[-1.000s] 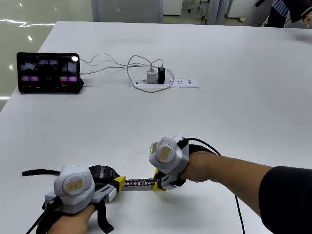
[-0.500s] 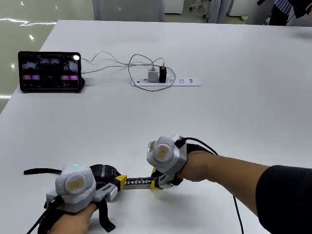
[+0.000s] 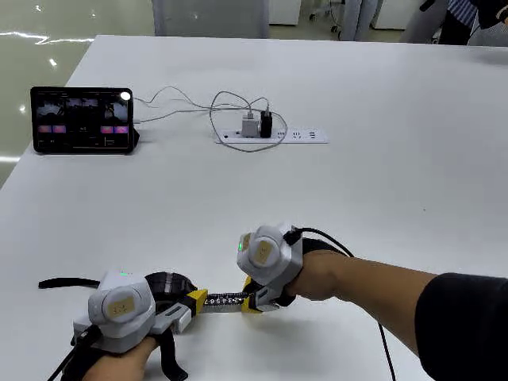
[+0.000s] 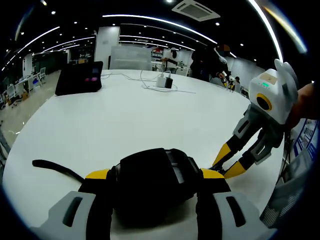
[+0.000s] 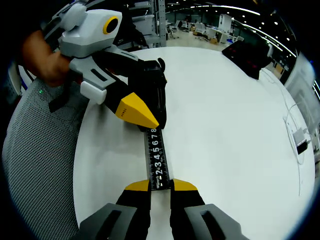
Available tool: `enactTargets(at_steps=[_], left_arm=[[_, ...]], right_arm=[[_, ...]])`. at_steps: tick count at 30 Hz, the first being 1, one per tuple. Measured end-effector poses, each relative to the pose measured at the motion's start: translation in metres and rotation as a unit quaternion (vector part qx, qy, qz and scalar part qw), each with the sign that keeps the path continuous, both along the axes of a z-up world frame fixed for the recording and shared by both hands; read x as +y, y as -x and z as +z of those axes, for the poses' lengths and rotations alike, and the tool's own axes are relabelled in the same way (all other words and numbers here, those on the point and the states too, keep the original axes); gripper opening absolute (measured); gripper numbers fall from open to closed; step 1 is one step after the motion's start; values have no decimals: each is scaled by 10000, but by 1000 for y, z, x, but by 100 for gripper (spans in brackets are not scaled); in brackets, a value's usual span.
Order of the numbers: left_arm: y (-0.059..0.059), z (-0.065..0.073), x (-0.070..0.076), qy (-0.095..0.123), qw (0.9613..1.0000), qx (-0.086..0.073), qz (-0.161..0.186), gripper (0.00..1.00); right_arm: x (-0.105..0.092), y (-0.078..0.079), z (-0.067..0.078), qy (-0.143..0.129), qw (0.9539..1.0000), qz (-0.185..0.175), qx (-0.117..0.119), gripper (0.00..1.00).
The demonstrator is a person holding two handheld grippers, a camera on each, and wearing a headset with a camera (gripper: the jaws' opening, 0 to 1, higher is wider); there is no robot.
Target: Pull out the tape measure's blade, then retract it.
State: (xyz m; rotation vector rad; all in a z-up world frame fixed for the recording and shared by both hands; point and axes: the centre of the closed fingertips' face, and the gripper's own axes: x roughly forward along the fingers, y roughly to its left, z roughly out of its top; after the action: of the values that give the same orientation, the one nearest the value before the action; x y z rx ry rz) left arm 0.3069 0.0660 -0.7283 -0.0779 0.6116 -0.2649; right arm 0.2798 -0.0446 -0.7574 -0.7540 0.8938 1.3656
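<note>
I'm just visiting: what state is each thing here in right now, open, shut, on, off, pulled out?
left gripper, shut on the tape measure.
right gripper, shut on the end of the blade.
tape measure, held at its black case.
blade, pulled out a short way, lying flat on the table.
tablet, propped up, screen lit.
power strip, chargers plugged in.

A tablet (image 3: 81,120) stood near the white table's (image 3: 381,143) far left edge, its screen lit, and cables (image 3: 178,107) ran from it to a white power strip (image 3: 272,136) nearer the middle, two chargers (image 3: 258,125) plugged in.
</note>
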Motion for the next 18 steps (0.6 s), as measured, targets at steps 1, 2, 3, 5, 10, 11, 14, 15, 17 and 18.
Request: enactTargets(at_steps=[1,2,3,5,10,11,14,15,17,18], left_arm=[[0,0,0,19,10000,8,6,64],[0,0,0,19,10000,3,4,64],[0,0,0,24,10000,2,7,63],[1,1,-1,39,10000,-16,1,64],[1,1,0,105,9999,-42,-23,63],[1,1,0,129,9999,-55,-39,63],[1,1,0,146,9998,-69,-100,63],[2,1,-1,137,9998,-78,-119,63],[1,2,-1,136,9998,-72,-118,63],[1,1,-1,135,9998,-66,-118,63]], right_arm=[[0,0,0,-19,10000,-16,12,10],[0,0,1,-38,10000,-26,18,10],[1,0,1,-58,10000,-37,27,10],[1,0,1,-73,10000,-21,21,10],[2,0,1,-140,9999,10,36,10],[2,0,1,-187,9998,-5,67,10],[5,1,2,-300,9995,-17,117,10],[6,1,2,-323,9994,-1,117,11],[9,1,1,-316,9995,20,98,11],[10,1,1,-317,9994,23,98,11]])
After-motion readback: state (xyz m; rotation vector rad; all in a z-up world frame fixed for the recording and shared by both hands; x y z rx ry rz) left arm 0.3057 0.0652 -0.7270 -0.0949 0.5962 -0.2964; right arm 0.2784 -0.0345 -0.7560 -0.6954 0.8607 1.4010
